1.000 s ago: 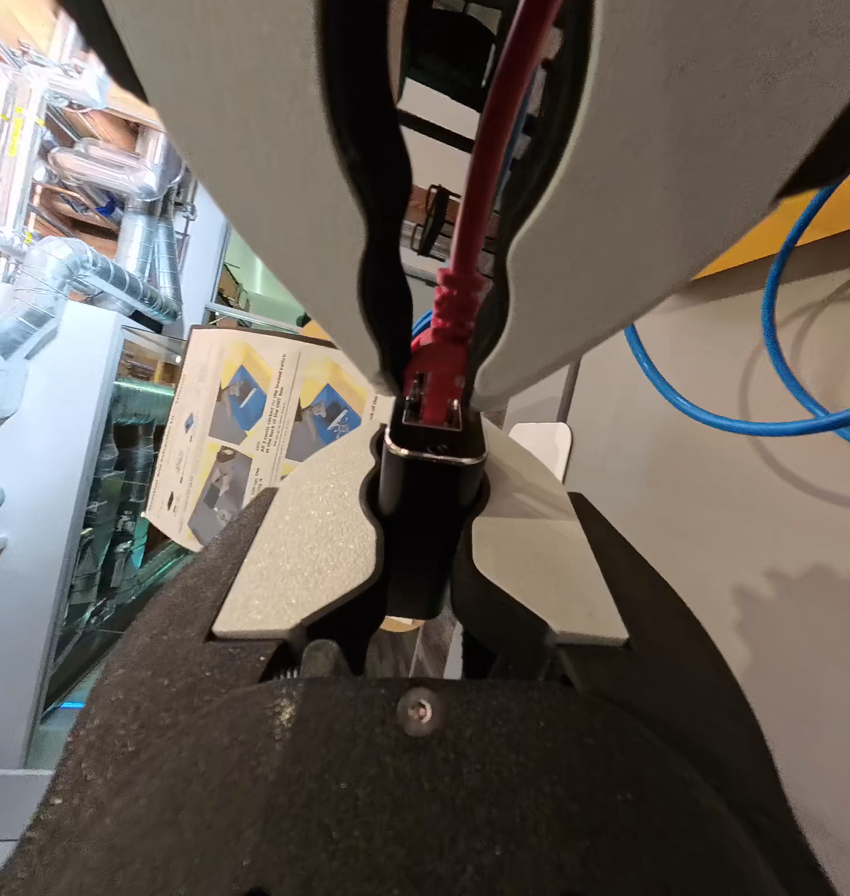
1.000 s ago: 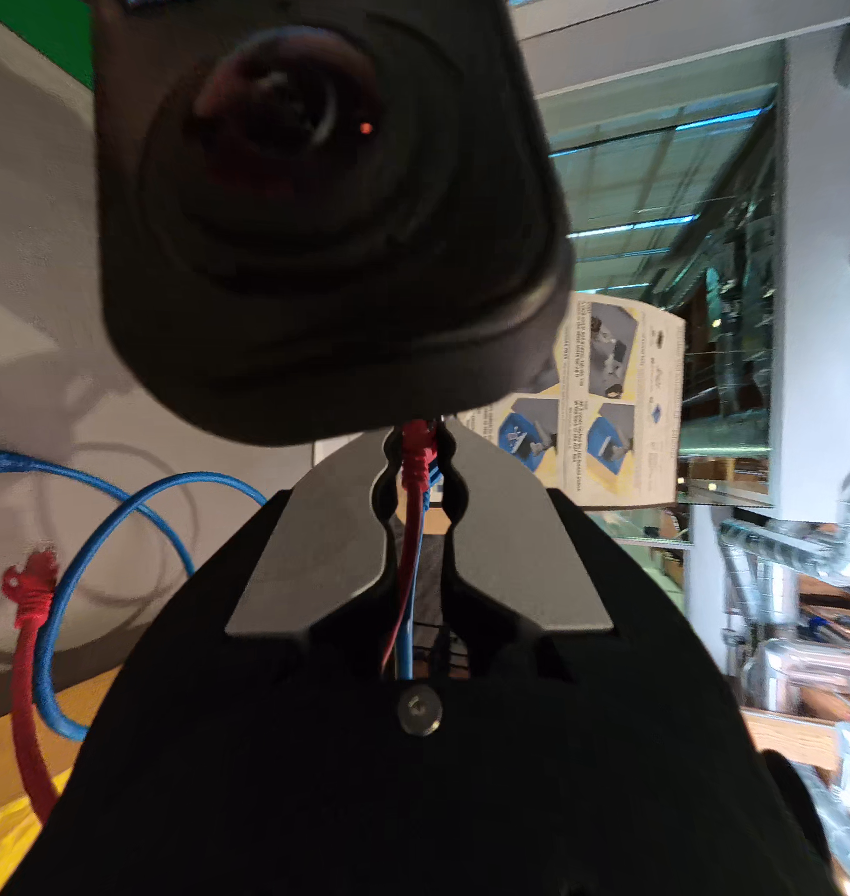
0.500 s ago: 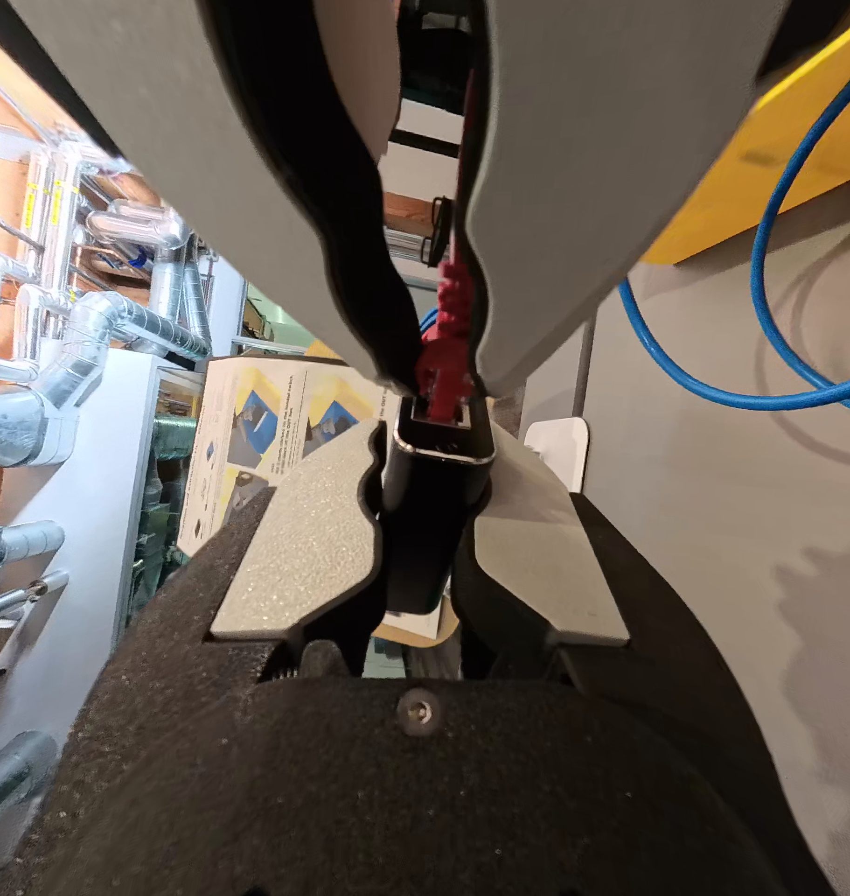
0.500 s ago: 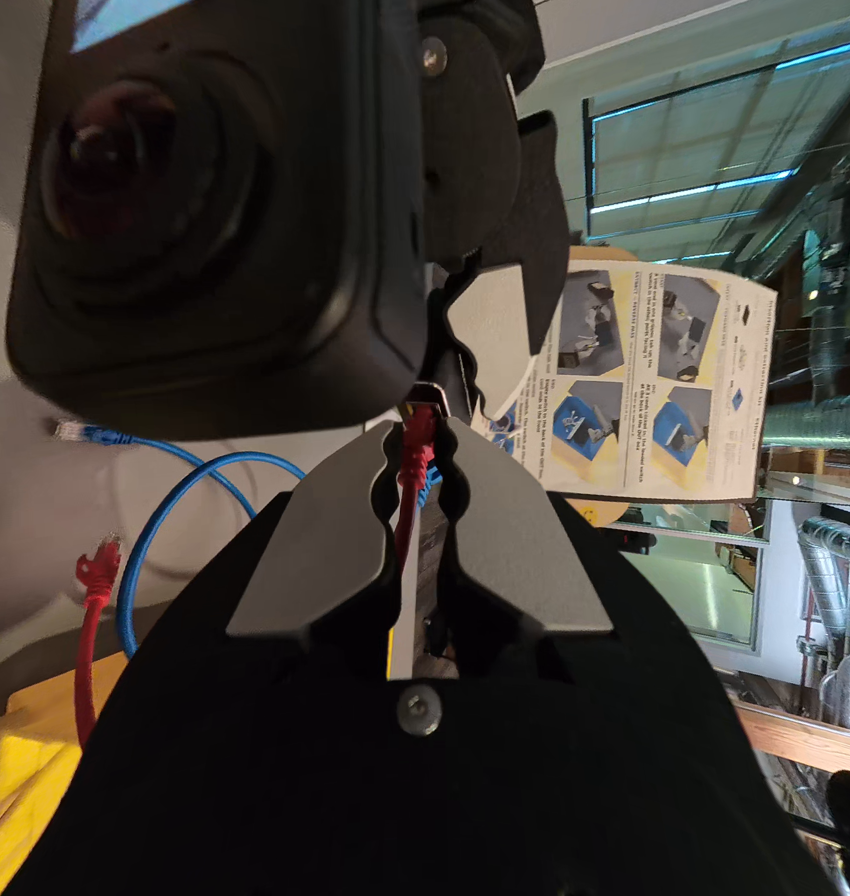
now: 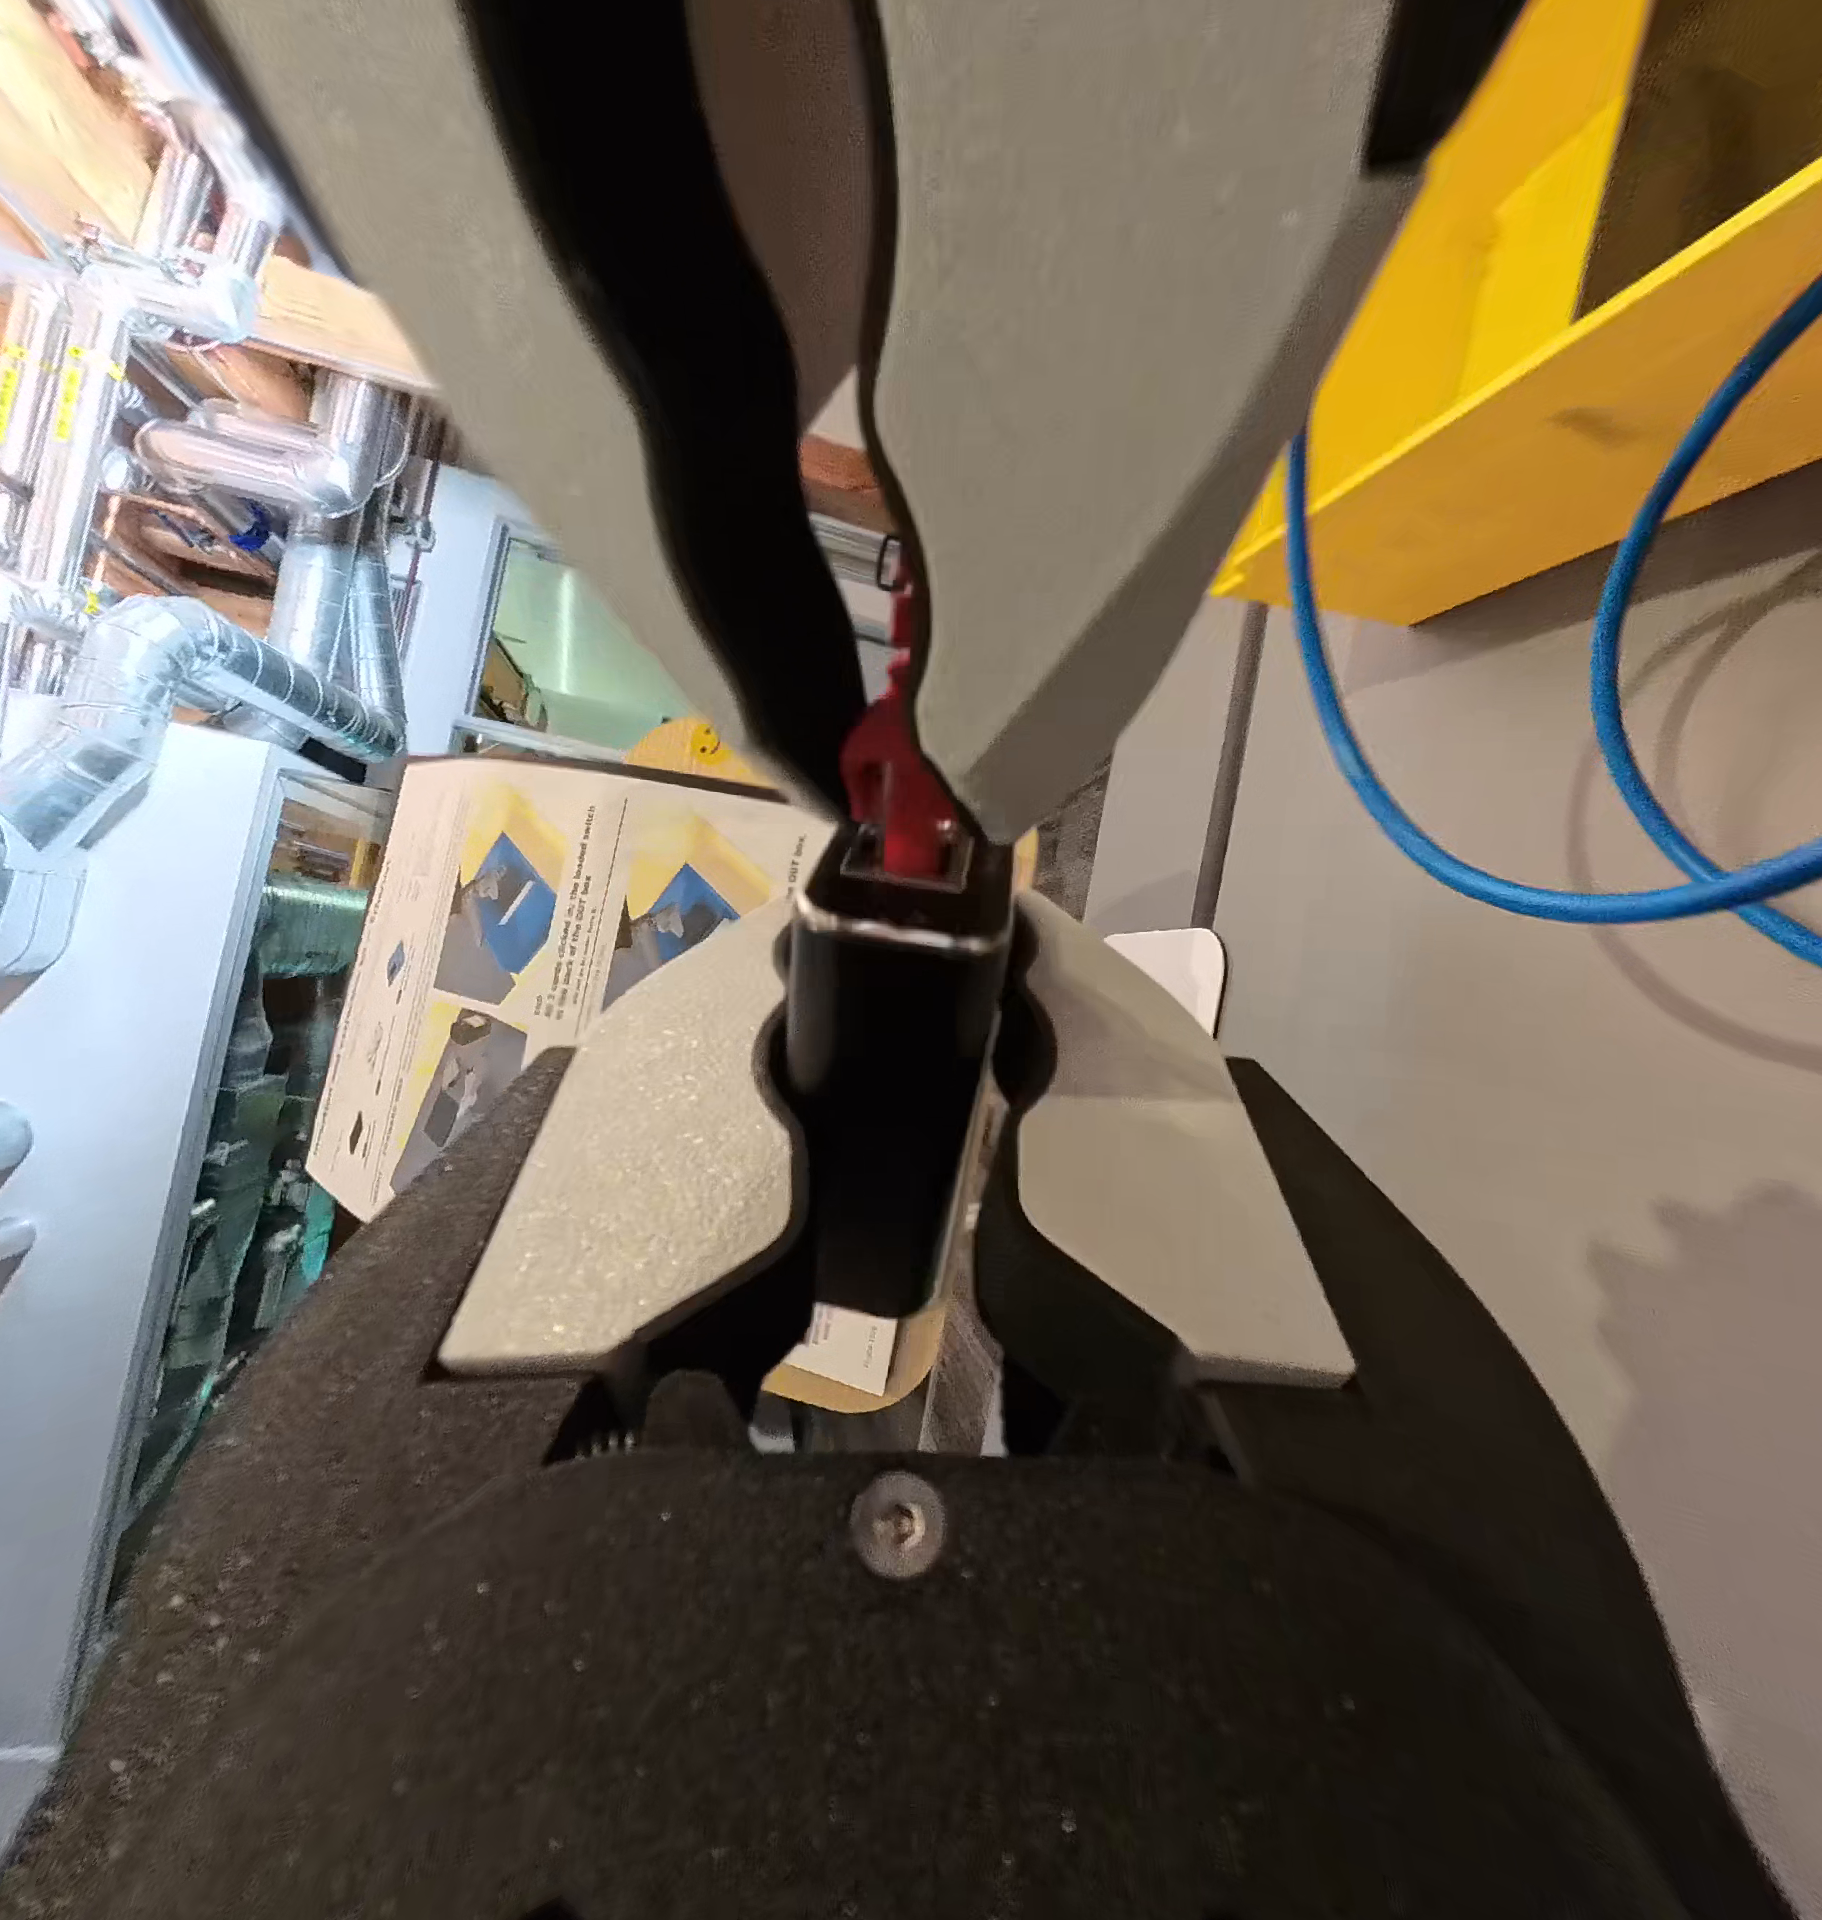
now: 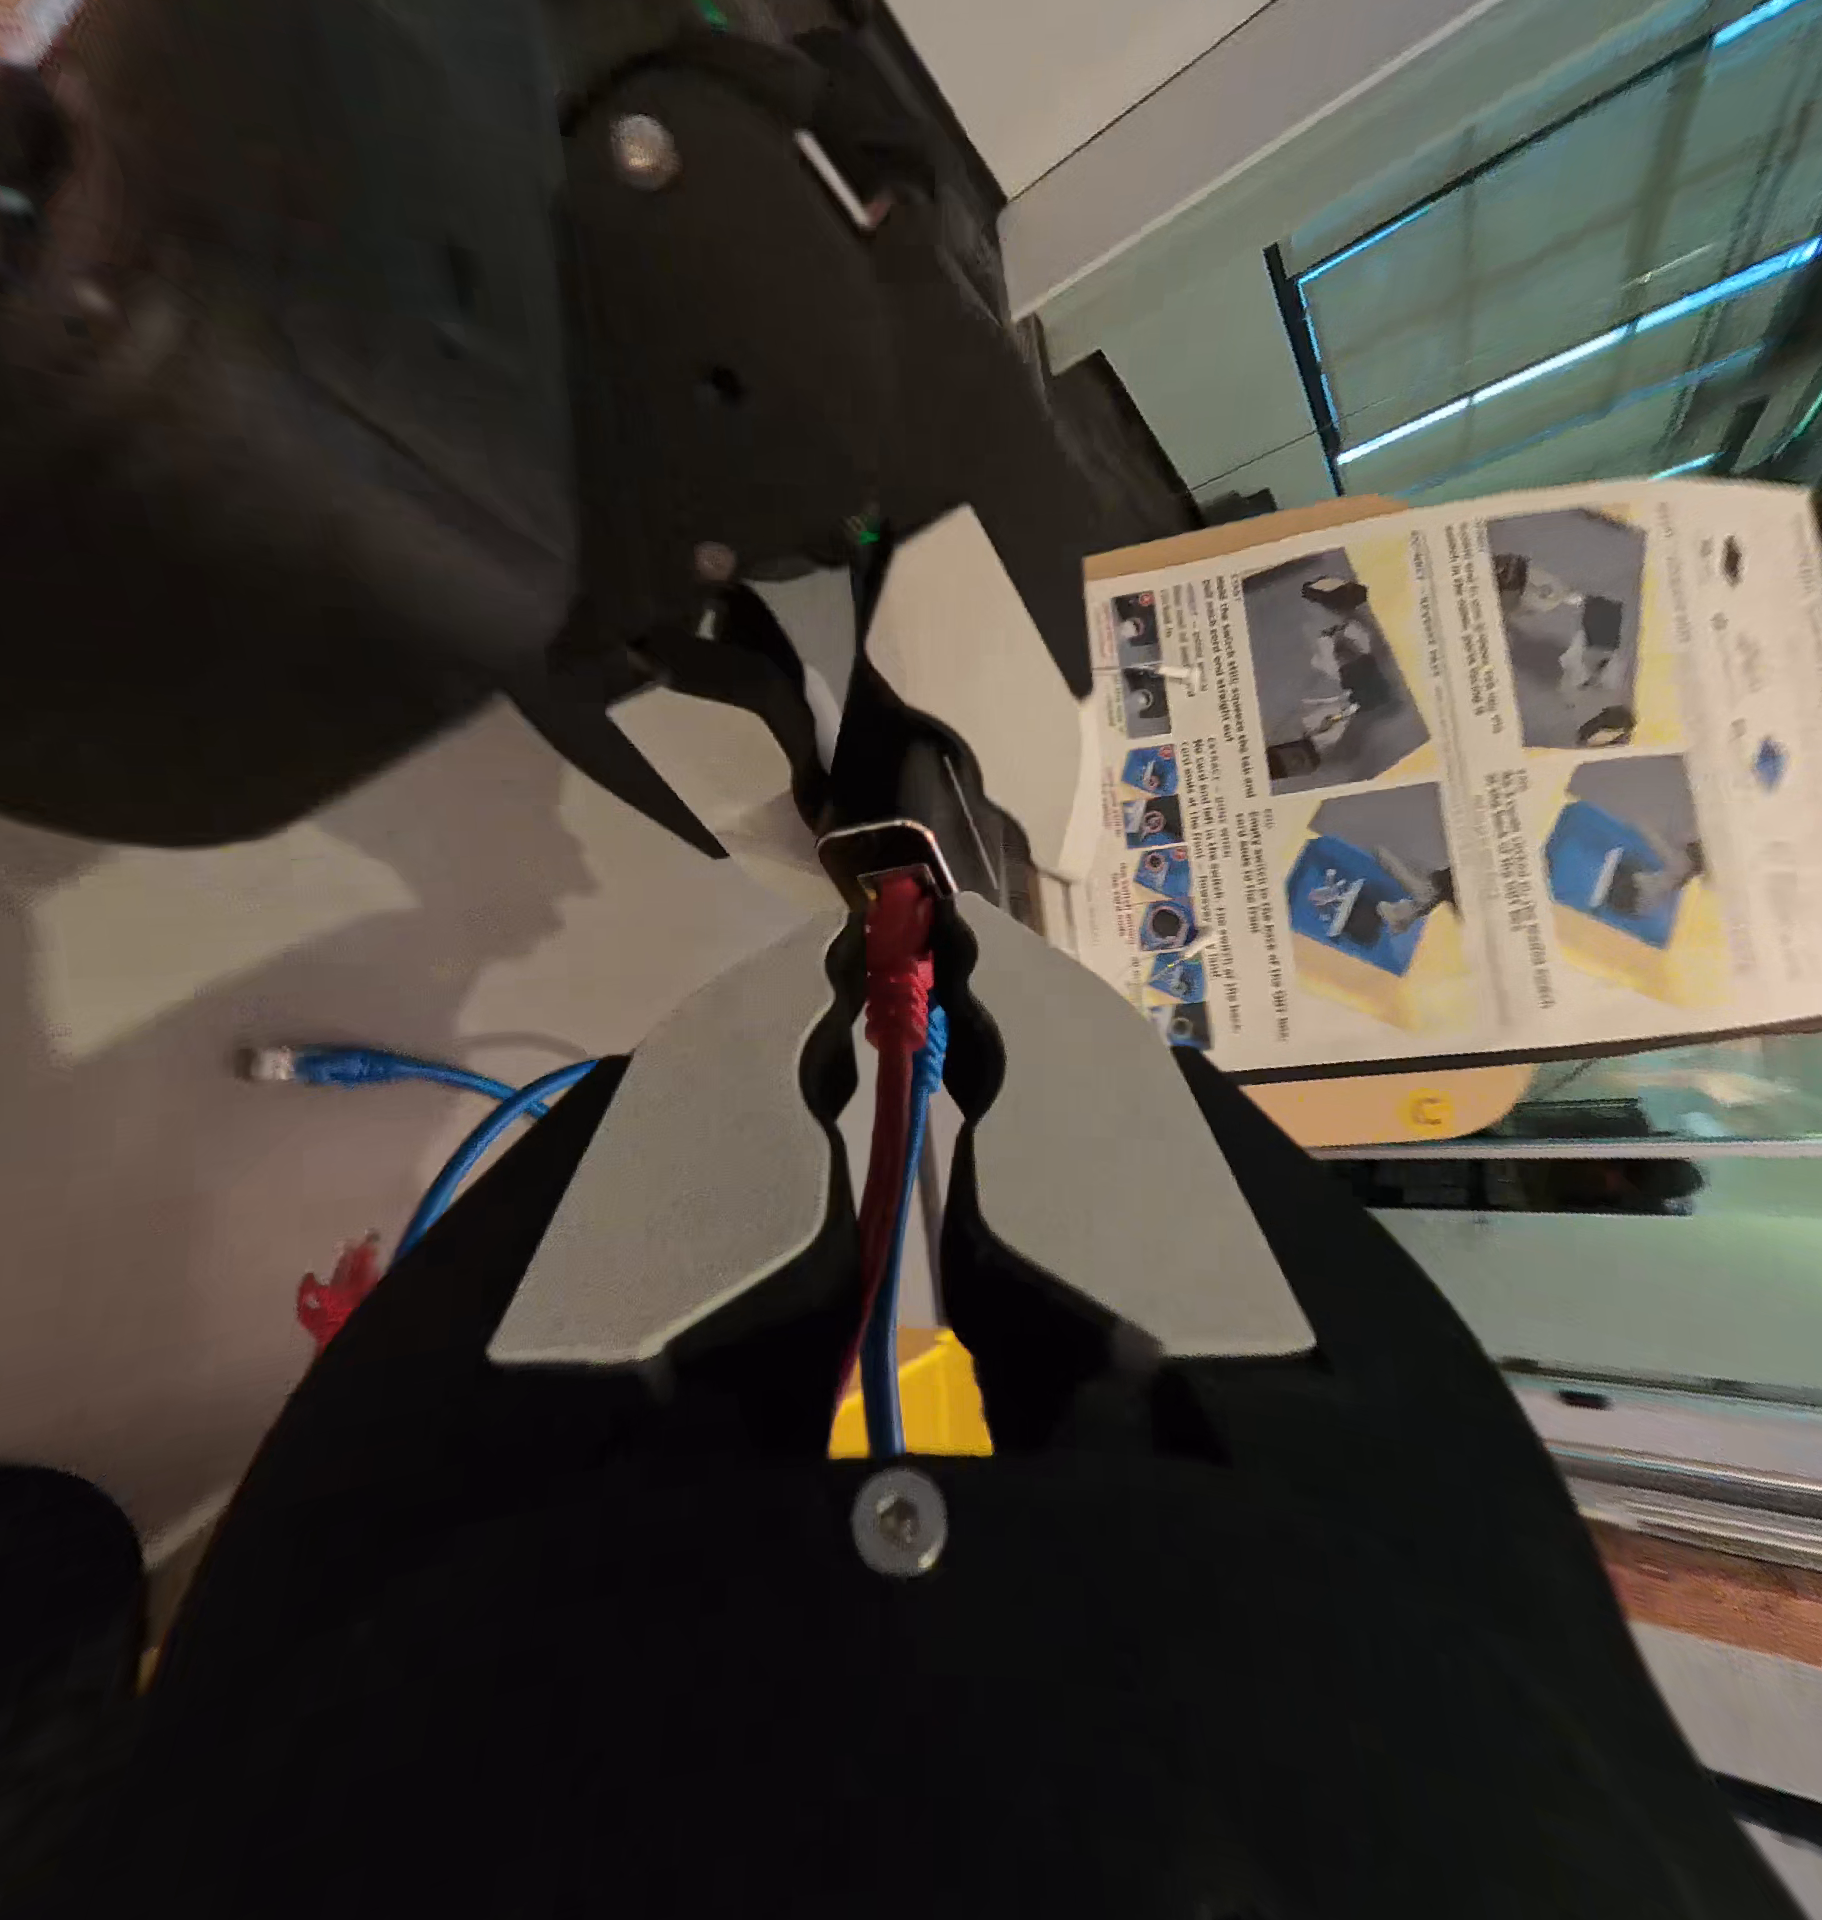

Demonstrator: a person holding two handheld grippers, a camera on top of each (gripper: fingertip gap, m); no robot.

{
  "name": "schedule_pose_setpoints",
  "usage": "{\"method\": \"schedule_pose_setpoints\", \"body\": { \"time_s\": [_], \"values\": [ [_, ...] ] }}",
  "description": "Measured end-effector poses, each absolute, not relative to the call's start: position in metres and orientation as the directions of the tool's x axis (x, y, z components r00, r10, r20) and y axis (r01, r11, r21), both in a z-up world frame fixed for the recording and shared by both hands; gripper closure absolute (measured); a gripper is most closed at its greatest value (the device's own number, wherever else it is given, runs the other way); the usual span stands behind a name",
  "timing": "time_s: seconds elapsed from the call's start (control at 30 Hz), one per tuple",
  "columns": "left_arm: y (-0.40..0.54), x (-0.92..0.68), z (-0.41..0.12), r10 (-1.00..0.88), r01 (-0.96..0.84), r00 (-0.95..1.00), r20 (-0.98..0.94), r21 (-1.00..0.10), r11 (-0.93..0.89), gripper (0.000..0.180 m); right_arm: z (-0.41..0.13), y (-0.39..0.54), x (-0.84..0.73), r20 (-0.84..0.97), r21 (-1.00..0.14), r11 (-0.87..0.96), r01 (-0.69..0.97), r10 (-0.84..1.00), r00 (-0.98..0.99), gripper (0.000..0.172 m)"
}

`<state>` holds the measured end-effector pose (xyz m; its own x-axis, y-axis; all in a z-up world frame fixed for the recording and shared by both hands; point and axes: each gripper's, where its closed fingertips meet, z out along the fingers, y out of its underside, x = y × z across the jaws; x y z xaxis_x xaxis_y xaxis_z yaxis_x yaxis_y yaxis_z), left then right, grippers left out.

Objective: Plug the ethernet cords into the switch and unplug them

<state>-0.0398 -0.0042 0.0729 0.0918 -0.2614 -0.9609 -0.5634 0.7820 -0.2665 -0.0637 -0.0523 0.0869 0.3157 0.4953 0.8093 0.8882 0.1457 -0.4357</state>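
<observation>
My left gripper [image 5: 902, 935] is shut on a black switch [image 5: 891, 1091], which stands upright between its pads with a port facing away. My right gripper [image 6: 902, 925] comes at it head-on and is shut on the red ethernet plug [image 6: 899, 966]. The plug's tip sits in the switch's port [image 6: 886, 847]. A blue cord [image 6: 933, 1039] runs behind the red one between the right jaws. In the left wrist view the right gripper's grey fingers [image 5: 1073, 416] pinch the red plug [image 5: 902, 821] just above the port. In the right wrist view the left gripper's black body [image 6: 678, 416] fills the upper left.
A loose blue cord end [image 6: 294, 1065] and a loose red plug [image 6: 335, 1288] lie on the grey table [image 5: 1509, 1143]. A blue cord loop [image 5: 1406, 831] lies beside a yellow bin [image 5: 1509, 364]. A printed instruction sheet [image 6: 1458, 779] stands behind.
Both grippers have swung together with the switch and plug between them, and the left gripper's camera has slid to the upper left of the right view. The red plug stays at the port; both grasps hold.
</observation>
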Motion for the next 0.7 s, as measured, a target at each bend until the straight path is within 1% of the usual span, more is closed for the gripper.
{"method": "schedule_pose_setpoints", "body": {
  "time_s": [0.03, 0.13, 0.33, 0.4, 0.5, 0.6, 0.7],
  "values": [
    [-0.001, -0.04, 0.073, -0.271, -0.565, 0.103, -0.957, -0.281, 0.776, 0.143, 0.086, -0.049, -0.061, 0.789, -0.467, 0.135, 0.874, 0.509, 0.343, 0.158],
    [0.007, -0.041, 0.067, -0.333, -0.557, 0.107, -0.937, -0.334, 0.76, 0.139, 0.083, -0.041, -0.061, 0.735, -0.543, 0.117, 0.832, 0.546, 0.403, 0.158],
    [0.013, -0.046, 0.062, -0.482, -0.515, 0.091, -0.872, -0.455, 0.727, 0.132, 0.083, -0.037, -0.061, 0.678, -0.621, 0.134, 0.773, 0.586, 0.443, 0.158],
    [0.016, -0.049, 0.064, -0.503, -0.509, 0.107, -0.857, -0.482, 0.713, 0.133, 0.085, -0.035, -0.056, 0.67, -0.637, 0.13, 0.76, 0.581, 0.462, 0.159],
    [0.019, -0.051, 0.066, -0.455, -0.521, 0.122, -0.882, -0.447, 0.727, 0.136, 0.087, -0.037, -0.051, 0.71, -0.596, 0.133, 0.792, 0.549, 0.442, 0.159],
    [0.024, -0.05, 0.071, -0.332, -0.567, 0.156, -0.93, -0.359, 0.742, 0.135, 0.089, -0.037, -0.05, 0.767, -0.521, 0.105, 0.847, 0.493, 0.411, 0.159],
    [0.024, -0.049, 0.073, -0.232, -0.602, 0.149, -0.961, -0.274, 0.75, 0.134, 0.087, -0.035, -0.051, 0.818, -0.43, 0.061, 0.901, 0.449, 0.36, 0.159]
  ]
}}
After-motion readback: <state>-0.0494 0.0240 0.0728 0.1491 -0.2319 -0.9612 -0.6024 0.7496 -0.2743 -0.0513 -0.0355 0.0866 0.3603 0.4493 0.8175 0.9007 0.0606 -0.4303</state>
